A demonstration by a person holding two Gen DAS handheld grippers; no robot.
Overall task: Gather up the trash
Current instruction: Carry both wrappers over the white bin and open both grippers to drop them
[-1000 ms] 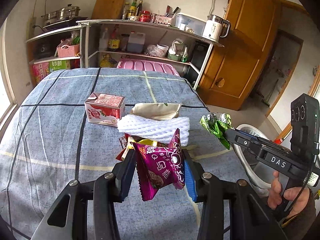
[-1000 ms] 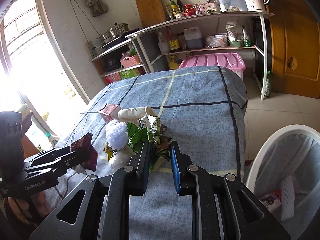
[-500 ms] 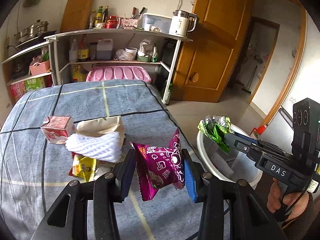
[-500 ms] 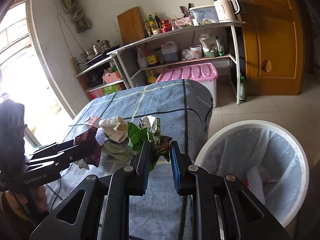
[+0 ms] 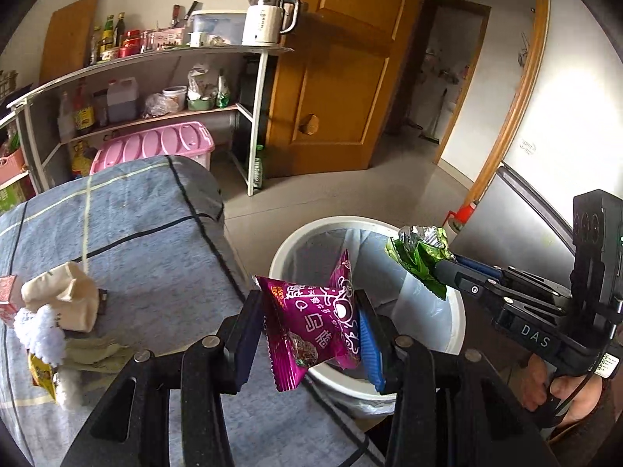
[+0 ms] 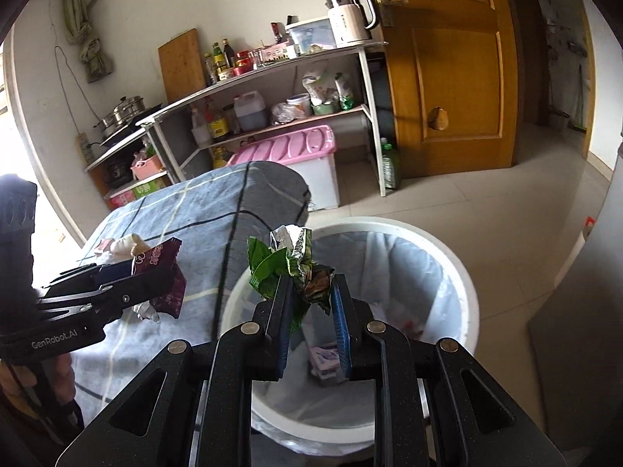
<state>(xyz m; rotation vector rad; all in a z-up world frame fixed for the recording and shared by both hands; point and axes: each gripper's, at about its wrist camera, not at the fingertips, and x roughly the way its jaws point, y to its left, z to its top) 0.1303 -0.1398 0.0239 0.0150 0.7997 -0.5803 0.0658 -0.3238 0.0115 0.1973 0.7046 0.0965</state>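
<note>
**Both claws gripping wrappers at the bin**

Left gripper (image 5: 309, 321) is clamped on a purple snack packet (image 5: 311, 323), which stands upright between the blue-padded fingers and pokes out above and below them. From the left wrist view the packet sits in front of the near-left rim of the white bin (image 5: 459, 311); from the right wrist view the same packet (image 6: 161, 272) appears over the edge of the table (image 6: 202, 218), just beside the bin and not clearly above its opening.

Right gripper (image 6: 311, 288) is closed on a crumpled green wrapper (image 6: 286, 262) with a silvery inside. That wrapper is held above the bin (image 6: 463, 284), near its left rim. In the left wrist view the green wrapper (image 5: 418, 257) shows at the tip of the right gripper (image 5: 444, 268), over the bin's far right side.

The bin stands on the tiled floor, touching or just beside the table's corner, and is lined with a pale plastic bag (image 6: 412, 268). A few bits of litter lie at its bottom, including a small pinkish packet (image 6: 327, 356).

On the blue checked table cloth more trash lies in a loose heap: a cream pouch (image 5: 64, 299), a white mesh sleeve (image 5: 41, 336), a yellow wrapper (image 5: 41, 375) and the edge of a pink carton (image 5: 7, 299).

A shelf (image 6: 272, 66) with bottles and a kettle (image 6: 350, 17) stands against the wall, with a pink-lidded box (image 6: 288, 148) beneath it and a wooden door (image 6: 451, 70) to its right.
</note>
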